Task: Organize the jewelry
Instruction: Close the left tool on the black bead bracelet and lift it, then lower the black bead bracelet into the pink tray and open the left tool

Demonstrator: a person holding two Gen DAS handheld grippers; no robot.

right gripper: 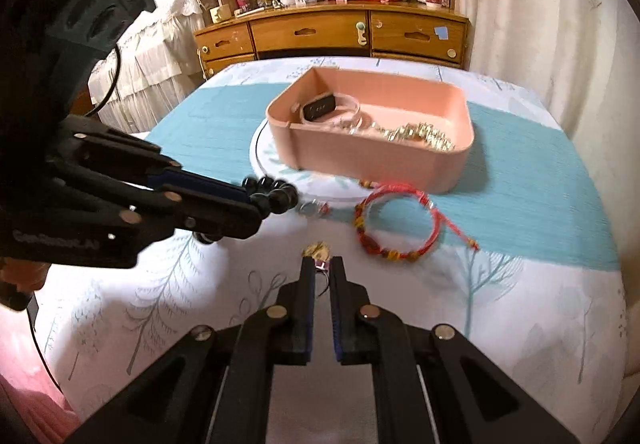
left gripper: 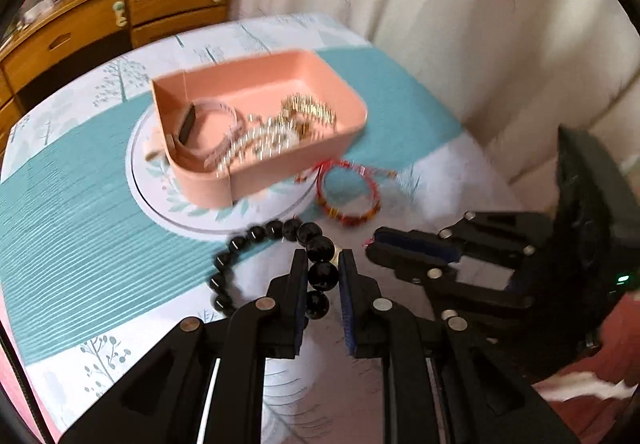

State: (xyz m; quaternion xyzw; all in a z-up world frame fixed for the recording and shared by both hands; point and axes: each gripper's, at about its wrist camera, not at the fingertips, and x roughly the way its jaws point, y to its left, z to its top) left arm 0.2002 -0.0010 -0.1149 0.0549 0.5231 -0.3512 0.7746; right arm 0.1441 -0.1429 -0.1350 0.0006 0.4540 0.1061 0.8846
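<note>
On the cloth-covered desk (right gripper: 520, 304), printed with pale trees and a ribbed teal band, a smooth pink plastic tray (left gripper: 208, 184) with rounded corners sits on a round white mat (left gripper: 180, 220). Inside lie a pink-strapped watch (left gripper: 200, 124) and a blurred tangle of gold and silver chains (left gripper: 280, 132). At the tray's 5 o'clock in the left wrist view, a red cord bracelet (right gripper: 400, 220) with orange-red beads lies flat on the cloth. The left tool (left gripper: 323, 276) is clamped on a string of glossy round black beads (left gripper: 320, 248), which curves off toward 9 o'clock. The right tool (right gripper: 322, 264) has its jaws together on a small pinkish piece with a thin wire loop (right gripper: 323, 278), too small to identify; a gold trinket (right gripper: 316, 250) shows just beyond its tips. Motion blur softens most edges.
</note>
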